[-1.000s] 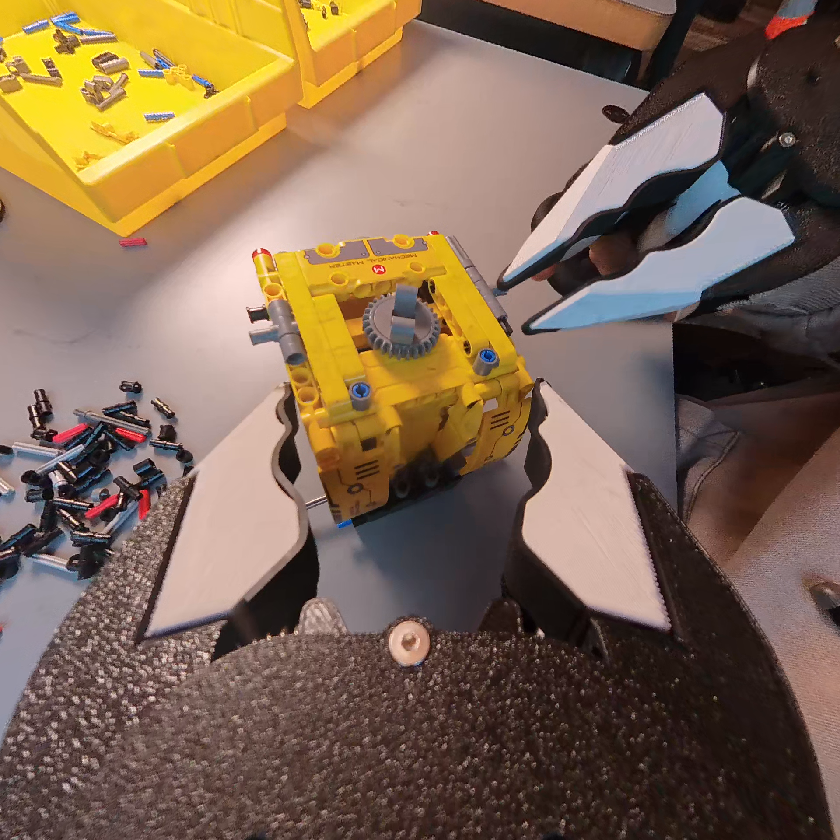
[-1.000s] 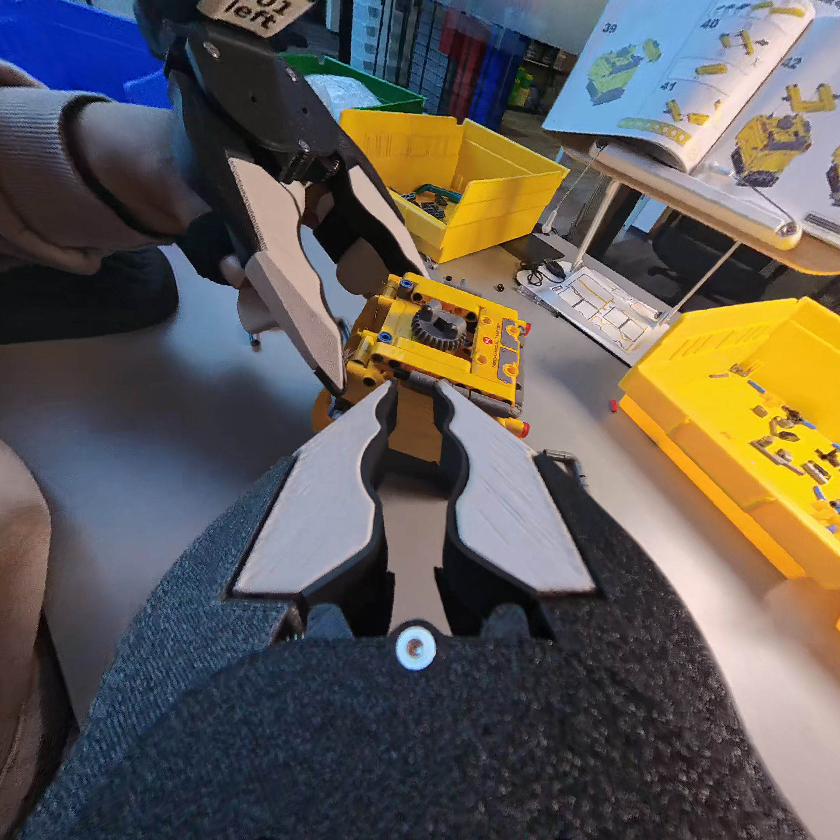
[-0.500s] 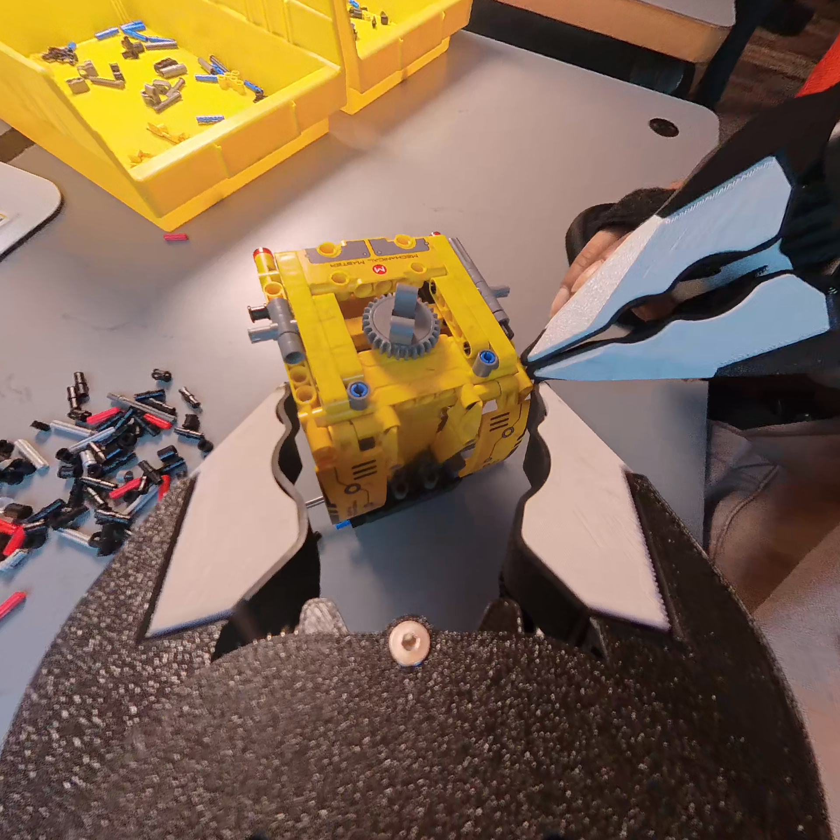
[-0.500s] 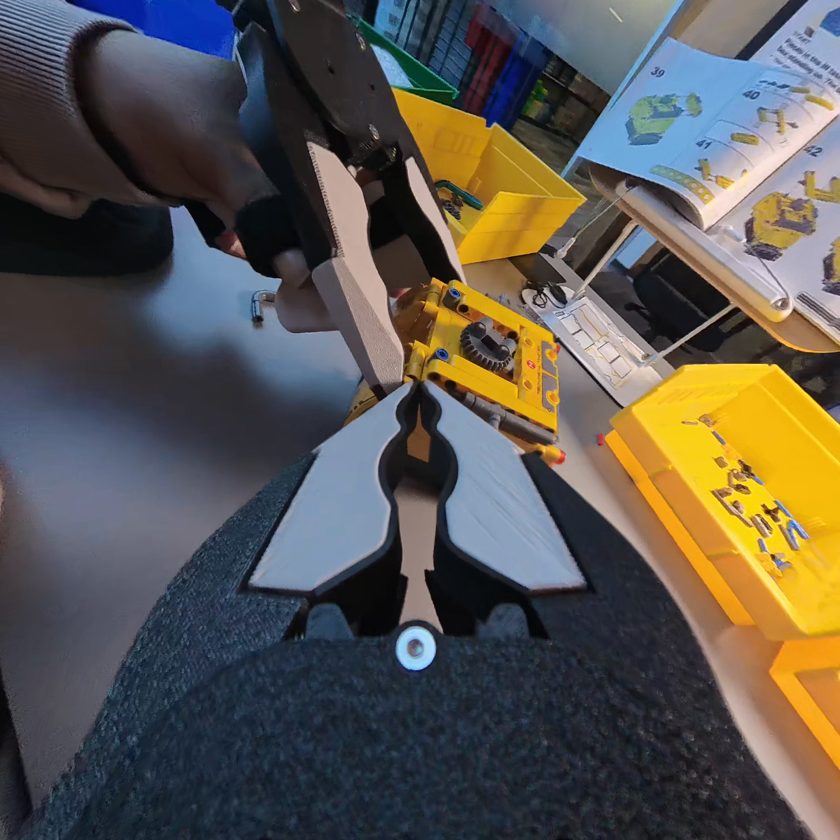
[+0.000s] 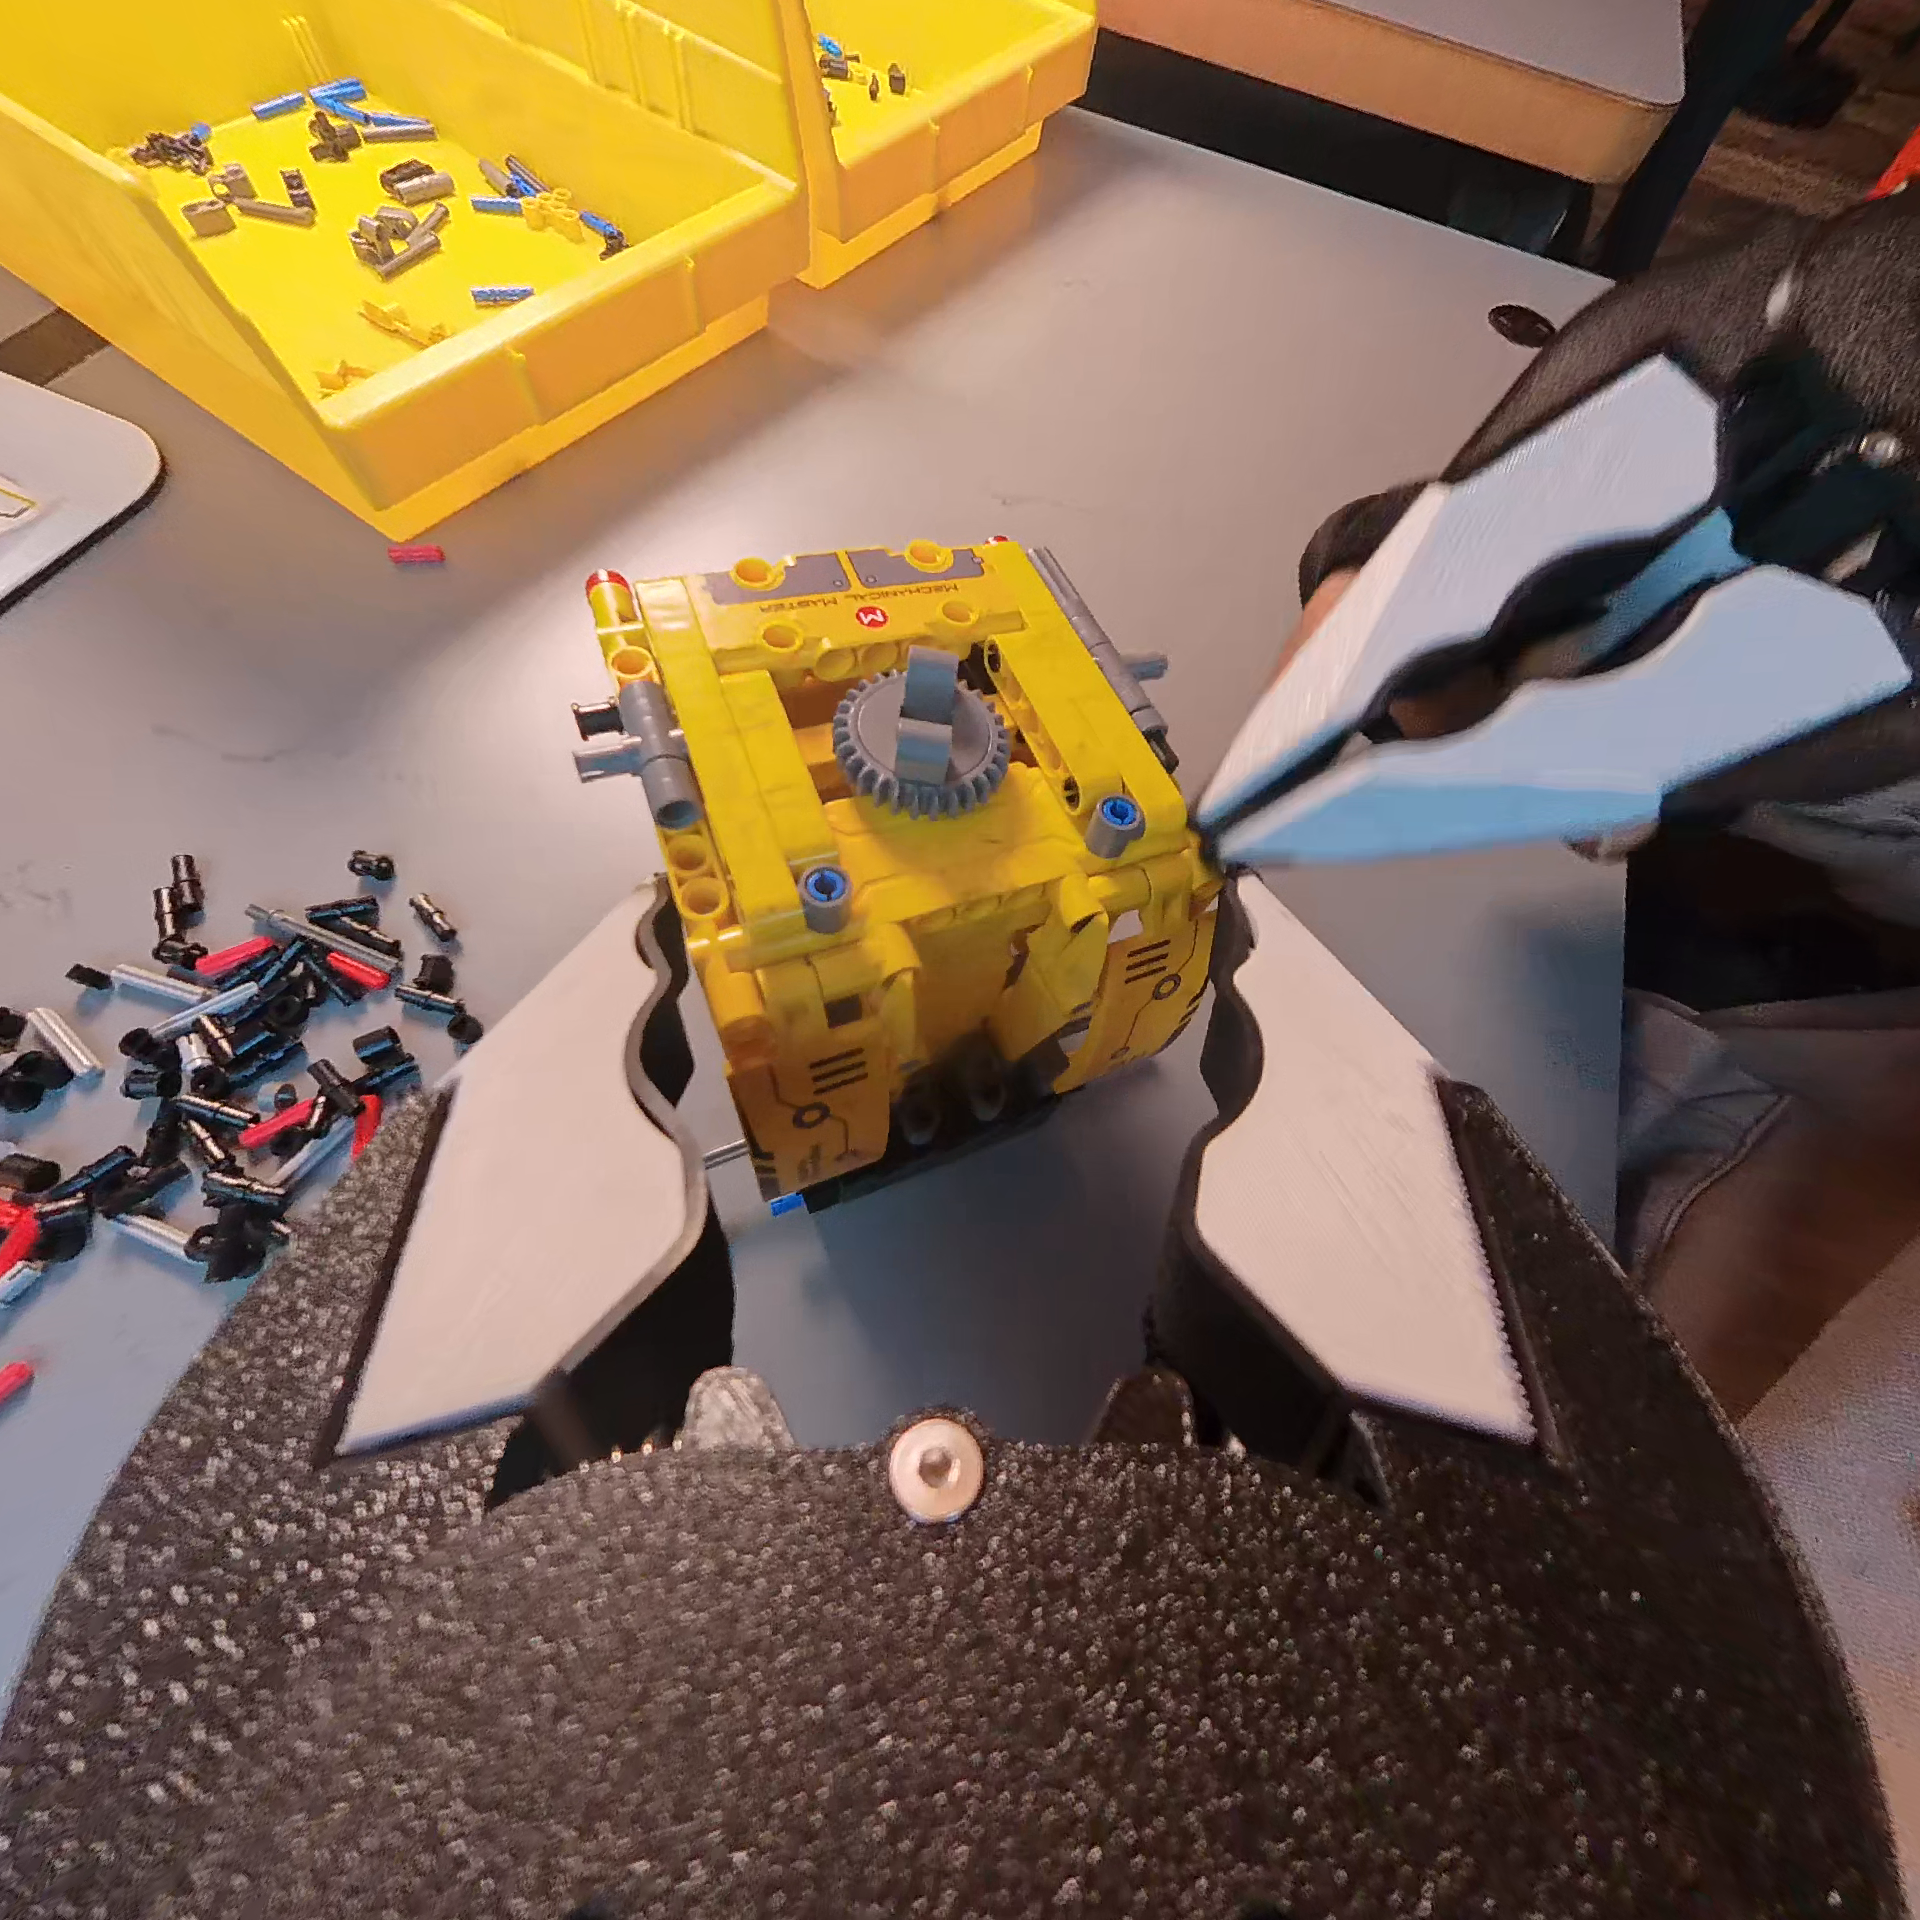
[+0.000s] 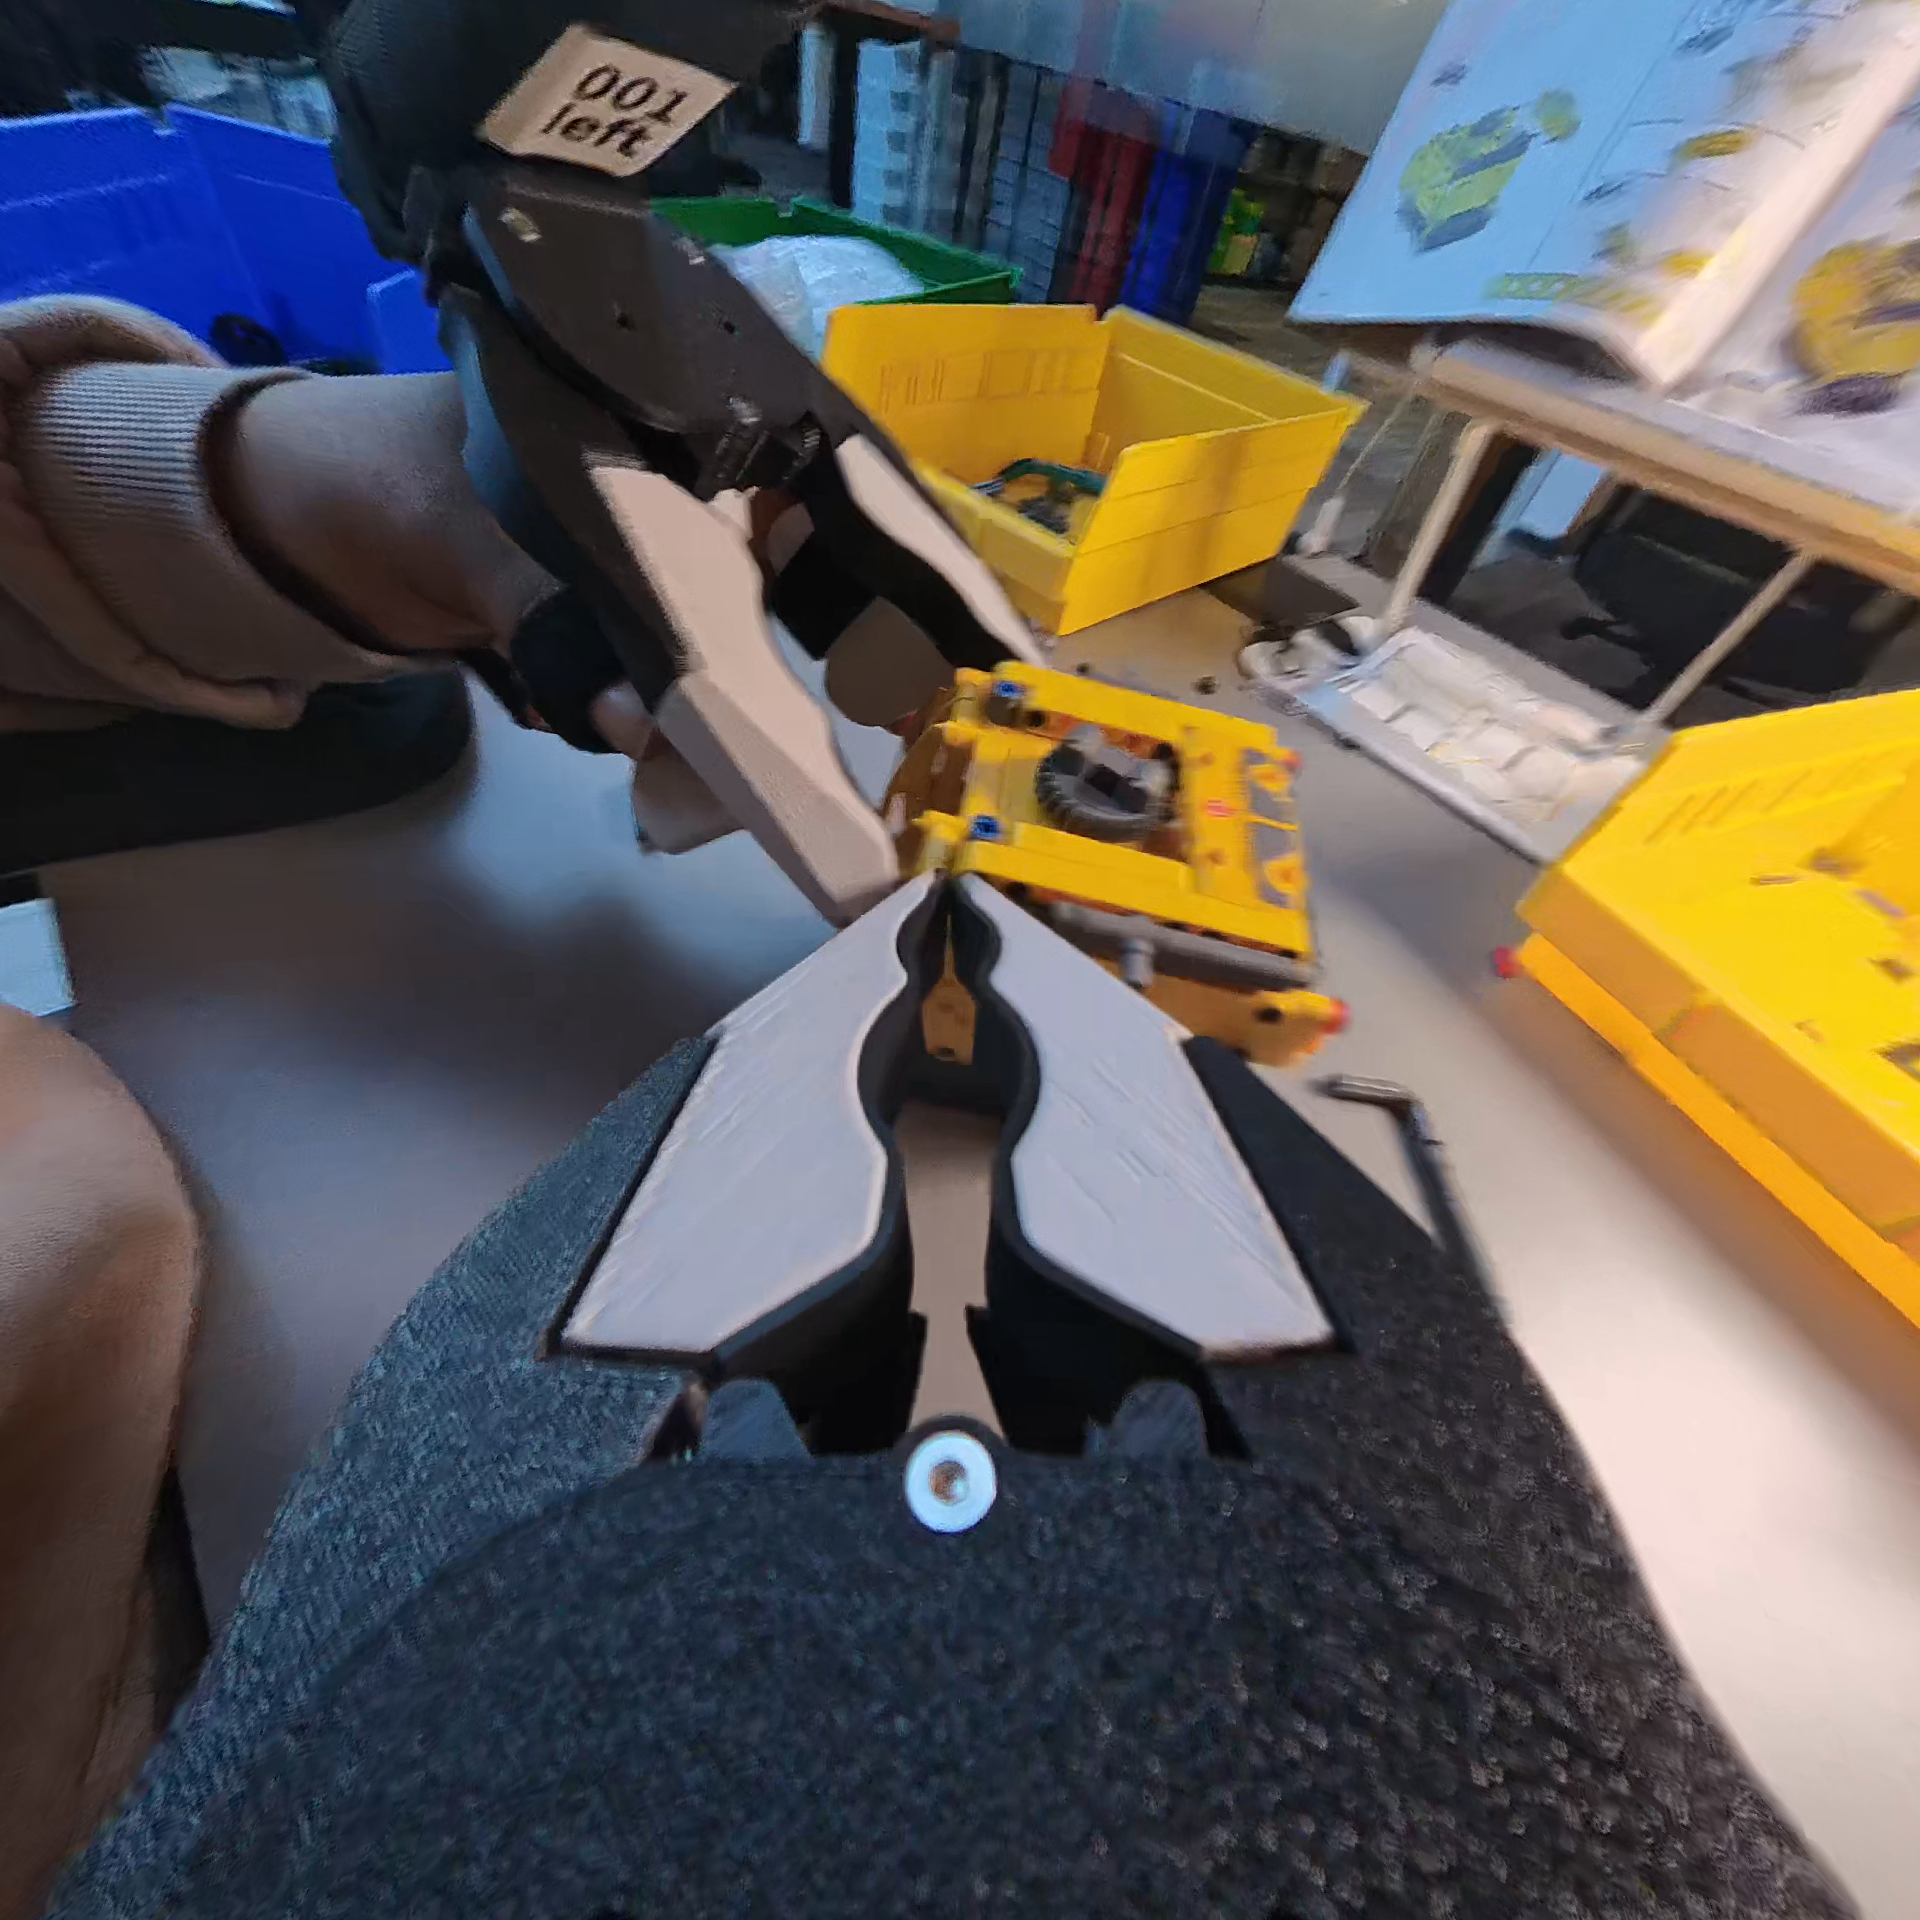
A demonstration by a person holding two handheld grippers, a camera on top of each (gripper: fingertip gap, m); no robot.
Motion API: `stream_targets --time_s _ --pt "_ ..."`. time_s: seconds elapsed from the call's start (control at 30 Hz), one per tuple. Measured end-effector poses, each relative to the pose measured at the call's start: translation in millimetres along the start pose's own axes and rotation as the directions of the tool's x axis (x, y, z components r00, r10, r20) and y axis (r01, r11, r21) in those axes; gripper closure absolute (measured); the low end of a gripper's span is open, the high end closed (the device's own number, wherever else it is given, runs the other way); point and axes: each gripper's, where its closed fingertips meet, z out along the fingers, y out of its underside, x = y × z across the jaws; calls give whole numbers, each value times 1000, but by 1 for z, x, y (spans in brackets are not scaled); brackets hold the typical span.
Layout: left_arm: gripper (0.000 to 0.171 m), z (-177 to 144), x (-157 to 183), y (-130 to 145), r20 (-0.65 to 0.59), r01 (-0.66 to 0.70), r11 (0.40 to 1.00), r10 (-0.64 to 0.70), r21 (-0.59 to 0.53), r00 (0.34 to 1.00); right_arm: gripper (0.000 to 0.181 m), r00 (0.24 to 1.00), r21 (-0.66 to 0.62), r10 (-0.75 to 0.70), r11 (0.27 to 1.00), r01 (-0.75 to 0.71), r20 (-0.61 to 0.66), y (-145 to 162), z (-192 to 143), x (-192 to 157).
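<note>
Grey matte tabletop (image 5: 1091, 343): left claw (image 5: 940, 914) clamps blocky yellow brick model (image 5: 914, 852); right claw's (image 6: 943, 883) closed tips touch its corner.

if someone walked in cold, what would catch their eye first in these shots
The yellow brick-built block with a grey gear on top, standing on the grey table between the spread fingers of the left gripper. Next, the right gripper, its tips closed together at the block's near right corner. Then the yellow bins behind and the loose black and red pins at left.

Warm overhead light, soft shadows; right view motion-blurred, fisheye edges.
</note>
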Motion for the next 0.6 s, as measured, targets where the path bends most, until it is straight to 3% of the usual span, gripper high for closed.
stream_targets --time_s 0.1,0.2,0.23,0.33,0.6 --pt "71 0 -4 0 21 -3 1000 3 -14 1000 181 995 -14 -57 998 56 -79 3 3 6" --pt "70 1 -4 0 22 6 1000 -6 -1 1000 176 997 18 72 997 -71 -17 1 -2 9" --pt "70 1 -4 0 19 10 1000 -10 1 1000 166 996 34 77 997 -76 -40 0 -4 13" --pt "70 1 -5 -1 13 19 1000 -19 2 1000 167 995 88 60 995 -54 -75 -8 -10 17" --pt "70 1 -4 -1 23 13 1000 -13 6 1000 162 994 24 15 1000 -13 -107 3 -2 20"
